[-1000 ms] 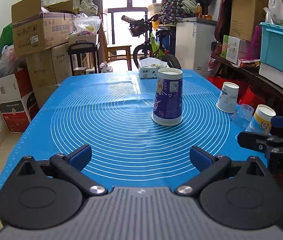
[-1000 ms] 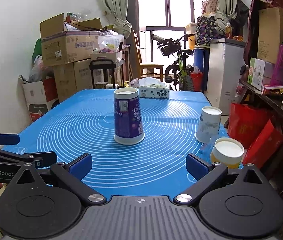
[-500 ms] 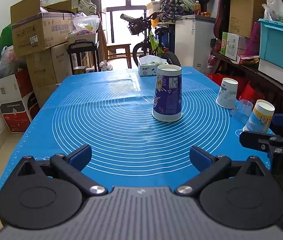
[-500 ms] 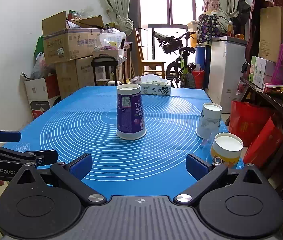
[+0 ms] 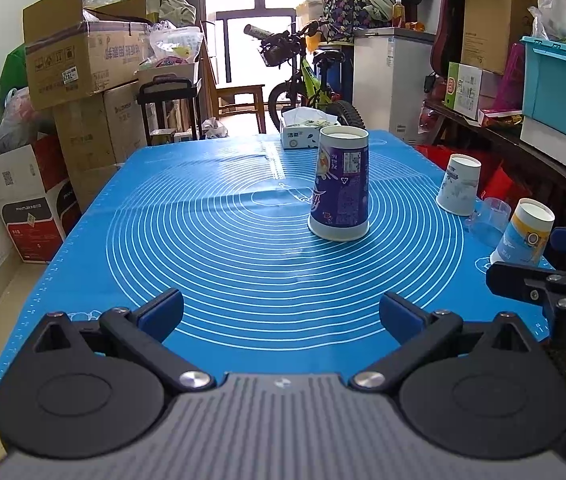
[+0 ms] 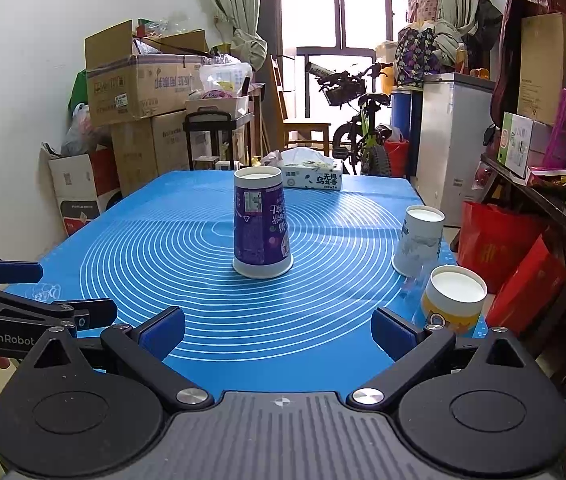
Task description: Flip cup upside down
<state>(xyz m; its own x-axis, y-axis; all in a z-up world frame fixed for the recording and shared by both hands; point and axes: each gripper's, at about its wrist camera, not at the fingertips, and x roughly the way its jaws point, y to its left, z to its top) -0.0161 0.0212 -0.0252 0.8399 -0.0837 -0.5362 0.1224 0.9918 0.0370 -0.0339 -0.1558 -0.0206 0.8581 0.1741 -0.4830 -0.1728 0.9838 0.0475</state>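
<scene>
While the purple cup [image 5: 339,184] [image 6: 261,224] stands upside down, rim on the blue mat [image 5: 223,240] ahead of both tongs, the left tongs [image 5: 281,314] and right tongs [image 6: 277,330] gape wide, holding nothing. Right of them stand a white cup [image 6: 419,240] and yellow cup [image 6: 453,296], also inverted.

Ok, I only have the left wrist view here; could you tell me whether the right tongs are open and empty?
Observer: Yes. In the right wrist view the right tongs stand wide open with nothing between them.
Operator: Thank you. Is the orange cup near them?
Observer: The orange cup stands base up just beyond their right side. I cannot tell whether they touch.
Operator: And the purple cup?
Observer: The purple cup stands mouth down ahead of them, slightly left of centre.
</scene>
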